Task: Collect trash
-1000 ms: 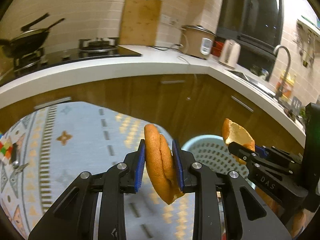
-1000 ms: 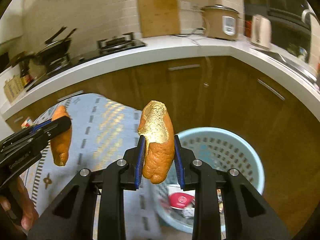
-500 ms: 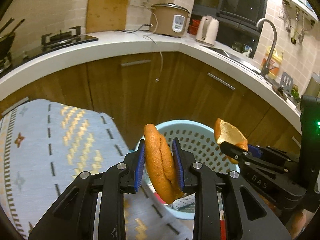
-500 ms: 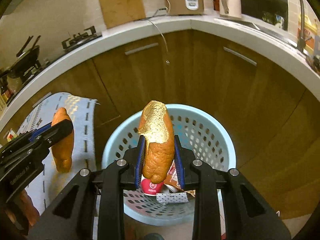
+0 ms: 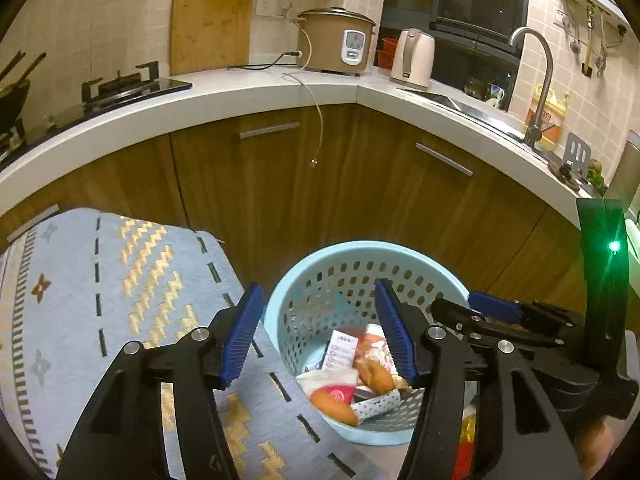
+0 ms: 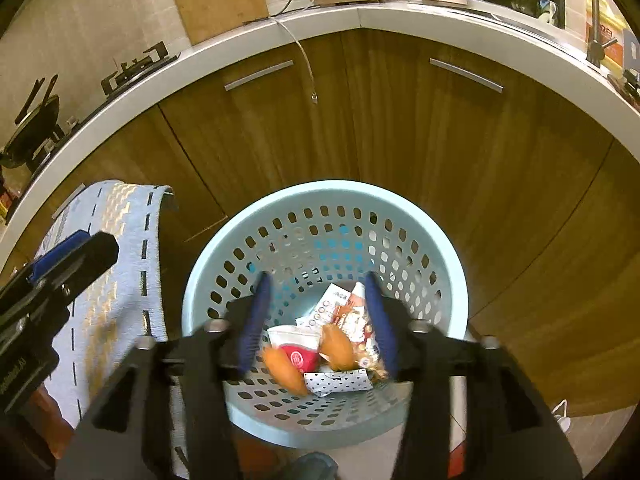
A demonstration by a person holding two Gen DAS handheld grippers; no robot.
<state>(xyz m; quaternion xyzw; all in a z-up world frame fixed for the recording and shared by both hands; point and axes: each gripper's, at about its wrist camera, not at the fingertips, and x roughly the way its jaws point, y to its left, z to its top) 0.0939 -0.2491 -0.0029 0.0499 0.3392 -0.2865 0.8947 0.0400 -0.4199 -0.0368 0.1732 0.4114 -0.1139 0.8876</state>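
— Wooden cabinets (image 5: 280, 184) curve under a white counter (image 5: 248, 92), and from the left wrist view we see a cutting board (image 5: 212, 20) leaning on the tiles, a rice cooker (image 5: 336, 42), a kettle (image 5: 414, 60) and a tap (image 5: 538, 80) along it. What do we have below?

— We have a pale blue rug (image 5: 100, 288) on the floor and, just beside it, the light blue basket (image 5: 360, 252). Our left gripper (image 5: 320, 328) hangs over the basket's near rim; its jaws have just been opening and stand spread, with nothing between the blue pads (image 5: 244, 336).

— And the trash?

— We see two orange peel pieces (image 5: 376, 372) lying in the basket among wrappers (image 5: 342, 350) and paper. Our right gripper (image 5: 480, 312) pokes in from the right edge; from here we cannot tell how its jaws stand.

— Now the right wrist view.

— We look more steeply down into the same basket (image 6: 320, 200), with the cabinets (image 6: 400, 120) behind it and the rug (image 6: 116, 280) to the left. Our right gripper (image 6: 318, 320) is blurred, but its jaws have just been opening too and stand apart, holding nothing.

— So where are the peels?

— We find both peel pieces (image 6: 338, 346) on the basket floor, next to a red-and-white packet (image 6: 298, 350) and a dotted paper (image 6: 340, 382). Our left gripper (image 6: 76, 256) shows at the left edge, over the rug.
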